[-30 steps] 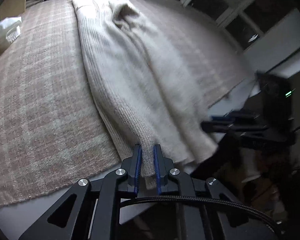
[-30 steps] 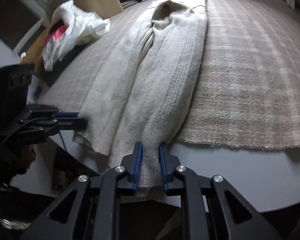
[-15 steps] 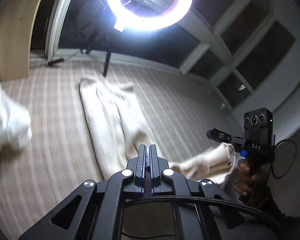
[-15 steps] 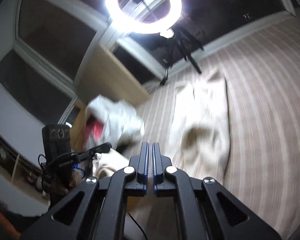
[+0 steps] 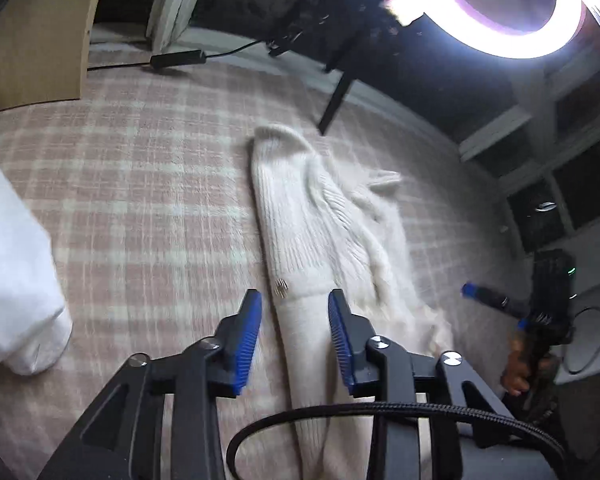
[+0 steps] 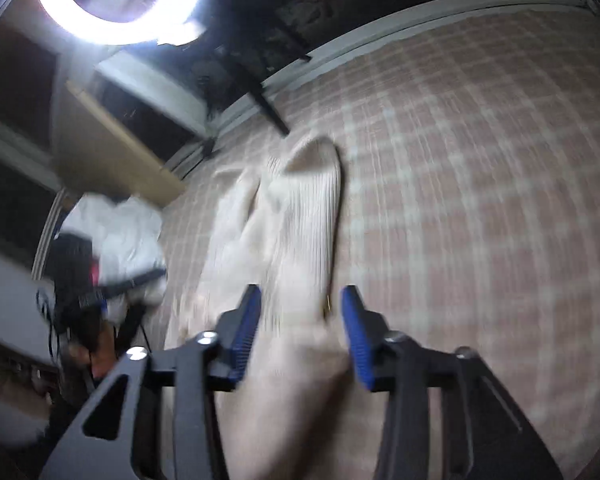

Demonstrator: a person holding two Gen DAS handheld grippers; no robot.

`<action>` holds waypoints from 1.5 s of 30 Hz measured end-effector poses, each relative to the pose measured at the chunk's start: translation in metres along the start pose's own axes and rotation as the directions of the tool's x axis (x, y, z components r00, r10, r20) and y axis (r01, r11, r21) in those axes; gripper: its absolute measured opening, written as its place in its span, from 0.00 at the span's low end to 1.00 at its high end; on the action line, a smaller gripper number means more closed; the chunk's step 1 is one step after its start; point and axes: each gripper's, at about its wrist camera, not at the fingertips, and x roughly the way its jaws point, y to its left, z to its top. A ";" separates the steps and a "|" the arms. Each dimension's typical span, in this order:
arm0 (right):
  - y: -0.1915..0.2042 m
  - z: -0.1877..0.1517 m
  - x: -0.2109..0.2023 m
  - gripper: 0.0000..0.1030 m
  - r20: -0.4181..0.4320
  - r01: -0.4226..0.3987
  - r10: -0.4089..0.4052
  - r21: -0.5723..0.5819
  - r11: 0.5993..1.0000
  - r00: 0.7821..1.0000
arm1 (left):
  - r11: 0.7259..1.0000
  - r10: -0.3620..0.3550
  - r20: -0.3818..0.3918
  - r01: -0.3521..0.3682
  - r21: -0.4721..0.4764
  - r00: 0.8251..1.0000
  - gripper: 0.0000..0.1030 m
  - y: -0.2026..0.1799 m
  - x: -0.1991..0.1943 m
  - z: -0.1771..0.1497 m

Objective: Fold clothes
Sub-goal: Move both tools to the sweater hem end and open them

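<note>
- Two grippers hover over one cream ribbed sweater, which lies lengthwise on a pink plaid blanket covering the desk.
- Far to the left of the left gripper sits a white bundle of cloth; it looks like separate laundry and plays no part here.
- On the left gripper, the jaws stand wide apart and hold nothing. A narrow folded strip of the sweater runs straight between them and on beneath the gripper body; whether the blue pads touch the knit I cannot tell.
- Just ahead of those jaws a small metallic tag or button sits on the knit, near the strip's left edge.
- Right of the strip the fabric bunches into loose ridges, spreading away toward the right gripper, seen at the far edge of the left view.
- In the blurred right view, the right gripper also has its jaws wide and empty, with the sweater's other long fold passing between them.
- Judging by the drape, the knit is soft, light and limp, with a fuzzy surface unlikely to slip from ribbed pads, though it may stretch or sag if lifted from one point.
- A sensible hold would be the near hem corners, one per gripper, pinching through both layers so the fold carries evenly.
</note>
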 end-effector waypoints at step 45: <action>-0.004 0.125 0.091 0.64 0.007 0.204 -0.207 -0.186 0.961 0.978 | 0.991 0.083 0.059 -0.089 0.103 0.995 0.55 0.026 0.048 0.118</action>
